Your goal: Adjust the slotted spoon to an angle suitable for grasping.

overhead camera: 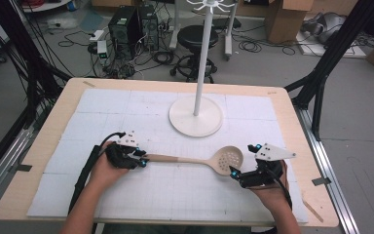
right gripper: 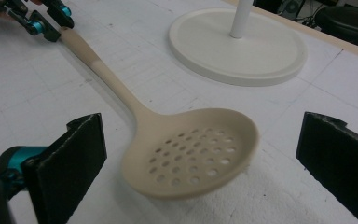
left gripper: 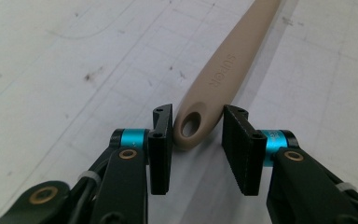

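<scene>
High view: fixed overhead, looks forward and down over the whole table (overhead camera: 53, 126). Left gripper view: very close, low over the mat, along the slotted spoon (left gripper: 214, 79) handle. Right gripper view: close, low, facing the spoon bowl and white stand base (right gripper: 237, 46). All three share the spoon.

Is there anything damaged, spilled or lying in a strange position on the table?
Nothing stands out. The beige slotted spoon lies flat on the white mat, unbroken, its handle end between the left gripper's jaws. The white stand is upright. The mat has only small dark marks, no spill.
</scene>
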`<state>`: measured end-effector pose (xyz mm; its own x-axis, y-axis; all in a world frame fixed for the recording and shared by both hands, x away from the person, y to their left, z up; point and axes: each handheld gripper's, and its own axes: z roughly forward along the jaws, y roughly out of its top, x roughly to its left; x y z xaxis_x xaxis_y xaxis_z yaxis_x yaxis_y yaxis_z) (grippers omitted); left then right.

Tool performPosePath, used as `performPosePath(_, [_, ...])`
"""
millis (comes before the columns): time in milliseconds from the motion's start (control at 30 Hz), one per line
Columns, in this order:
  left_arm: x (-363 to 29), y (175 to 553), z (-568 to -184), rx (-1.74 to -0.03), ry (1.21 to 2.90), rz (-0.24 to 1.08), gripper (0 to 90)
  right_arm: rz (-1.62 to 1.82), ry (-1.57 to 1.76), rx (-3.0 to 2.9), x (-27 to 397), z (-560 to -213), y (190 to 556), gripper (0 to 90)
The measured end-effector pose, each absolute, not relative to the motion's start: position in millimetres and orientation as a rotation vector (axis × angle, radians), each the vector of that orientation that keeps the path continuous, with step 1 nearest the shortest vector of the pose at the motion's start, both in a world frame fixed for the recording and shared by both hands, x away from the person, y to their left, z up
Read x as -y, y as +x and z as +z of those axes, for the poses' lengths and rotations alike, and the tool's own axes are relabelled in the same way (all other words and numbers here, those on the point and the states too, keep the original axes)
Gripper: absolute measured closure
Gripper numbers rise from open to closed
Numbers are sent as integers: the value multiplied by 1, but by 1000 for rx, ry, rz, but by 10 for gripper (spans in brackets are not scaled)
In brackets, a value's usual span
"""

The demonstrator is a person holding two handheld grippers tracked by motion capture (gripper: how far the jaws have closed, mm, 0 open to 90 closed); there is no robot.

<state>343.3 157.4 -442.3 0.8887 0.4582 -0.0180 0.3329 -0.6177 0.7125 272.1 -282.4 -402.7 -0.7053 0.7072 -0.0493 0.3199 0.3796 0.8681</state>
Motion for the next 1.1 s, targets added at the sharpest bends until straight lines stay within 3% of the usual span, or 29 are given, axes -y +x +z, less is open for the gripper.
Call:
performPosePath(233, [-132,347,-443,-528,2293,226,637,1273,892,-2224,283,-402,272,5])
performPosePath(367, [-124,346,-443,-522,2288,254,557,1267,889,-2227,283,-403,272,6])
performPosePath(533, [-139,344,-437,-573,2232,259,438,1276,896,-2225,284,-403,273,6])
performPosePath(833, [-184,322,-421,-506,1963,204,343,1298,873,-2224,279,-399,276,6])
performPosePath(1100, [-199,316,-412,-470,1917,236,268,1303,850,-2231,273,-397,279,6])
